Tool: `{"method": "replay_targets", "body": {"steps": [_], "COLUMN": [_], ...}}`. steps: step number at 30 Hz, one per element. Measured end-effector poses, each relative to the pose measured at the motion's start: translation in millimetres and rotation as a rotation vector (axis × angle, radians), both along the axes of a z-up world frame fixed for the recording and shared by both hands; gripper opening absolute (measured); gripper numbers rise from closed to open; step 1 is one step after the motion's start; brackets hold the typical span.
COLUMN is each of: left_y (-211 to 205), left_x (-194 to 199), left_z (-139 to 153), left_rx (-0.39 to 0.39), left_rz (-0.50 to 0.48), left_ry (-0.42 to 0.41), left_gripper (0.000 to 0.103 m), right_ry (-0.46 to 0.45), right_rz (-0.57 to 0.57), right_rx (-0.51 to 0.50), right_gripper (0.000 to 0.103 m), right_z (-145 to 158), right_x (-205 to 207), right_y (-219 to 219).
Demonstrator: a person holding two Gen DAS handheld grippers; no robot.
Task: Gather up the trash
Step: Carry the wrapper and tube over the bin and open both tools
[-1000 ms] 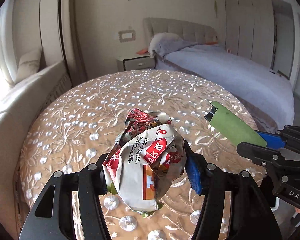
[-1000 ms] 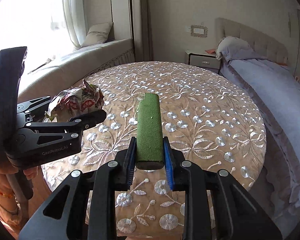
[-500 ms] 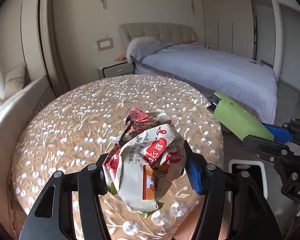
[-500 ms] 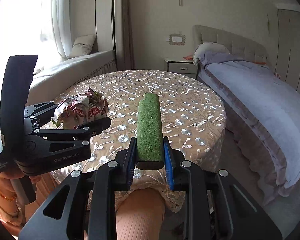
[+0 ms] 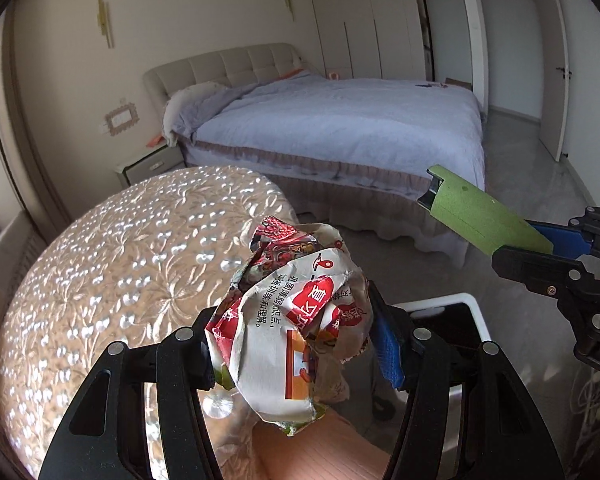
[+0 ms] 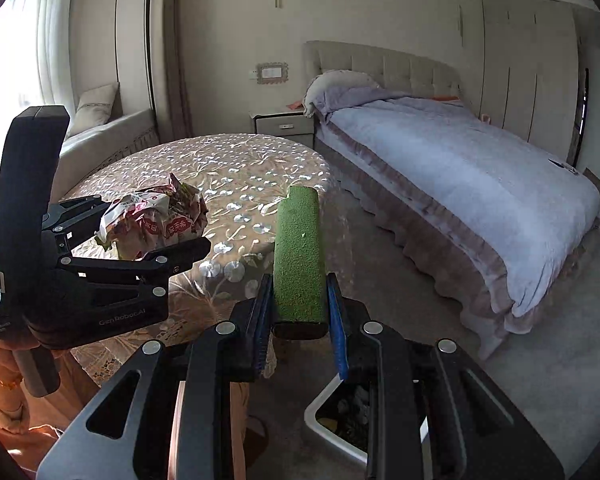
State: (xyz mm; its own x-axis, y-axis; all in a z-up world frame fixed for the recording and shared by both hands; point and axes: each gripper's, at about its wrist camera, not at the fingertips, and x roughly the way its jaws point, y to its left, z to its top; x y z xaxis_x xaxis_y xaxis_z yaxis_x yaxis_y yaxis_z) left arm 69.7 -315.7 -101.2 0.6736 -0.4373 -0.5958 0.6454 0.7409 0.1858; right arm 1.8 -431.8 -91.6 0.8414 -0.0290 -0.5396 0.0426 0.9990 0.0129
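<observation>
My left tongs (image 5: 296, 344) clamp the crumpled red-and-white snack wrapper (image 5: 296, 320); right tongs (image 6: 298, 312) pinch the green textured box (image 6: 300, 256), both carried clear of the surface, probably toward the white-rimmed bin (image 6: 320, 420) below.

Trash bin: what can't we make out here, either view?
- Trash bin, right wrist view: right gripper fingers cover most of the opening; contents too dark.
- Same bin, left wrist view: crumpled wrapper and left gripper hide it; only the white rim shows.
</observation>
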Motion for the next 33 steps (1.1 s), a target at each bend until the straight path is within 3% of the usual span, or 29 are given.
{"method": "replay_targets", "body": {"steps": [8,16,20,23,28,29,30,31,32,33], "left_y": [-66,-119,-144,-158,-172,-175,-177,-180,-181,-182], "left_x": [-7,-4,3,9,9,10,10,11,11,10], "left_z": [-38,-100,-143,-170,-203,-208,-215,-220,-226,-229], "left_rx": [0.095,0.22,0.326,0.381,0.444,0.451,0.462,0.484,0.497,0.51], "left_rz": [-0.142,-0.323,-0.405,-0.448,-0.515,-0.532,-0.552,-0.566,-0.571,-0.568], "left_ry": [0.053,0.139,0.192,0.26,0.304,0.318,0.345,0.376,0.378,0.363], "left_gripper": [0.058,0.058,0.058,0.058,0.059,0.062,0.076,0.099,0.098,0.098], "right_ry": [0.09,0.242,0.344,0.4,0.475,0.49,0.508,0.532,0.561,0.555], "right_rz": [-0.126,-0.177,-0.179,-0.161,-0.118,-0.108,-0.096,-0.085,-0.082,-0.088], "right_rx": [0.025,0.006,0.016,0.023,0.018,0.014,0.011,0.011,-0.01,-0.031], "right_gripper": [0.027,0.027,0.027,0.027,0.027,0.027,0.028,0.035,0.072,0.099], "right_z": [-35,-89,-123,-148,-185,-192,-199,-205,-213,-214], "right_x": [-17,-15,-5,1,7,7,7,7,5,5], "right_y": [-57,-92,-112,-122,-133,-134,-135,-137,-140,-139]}}
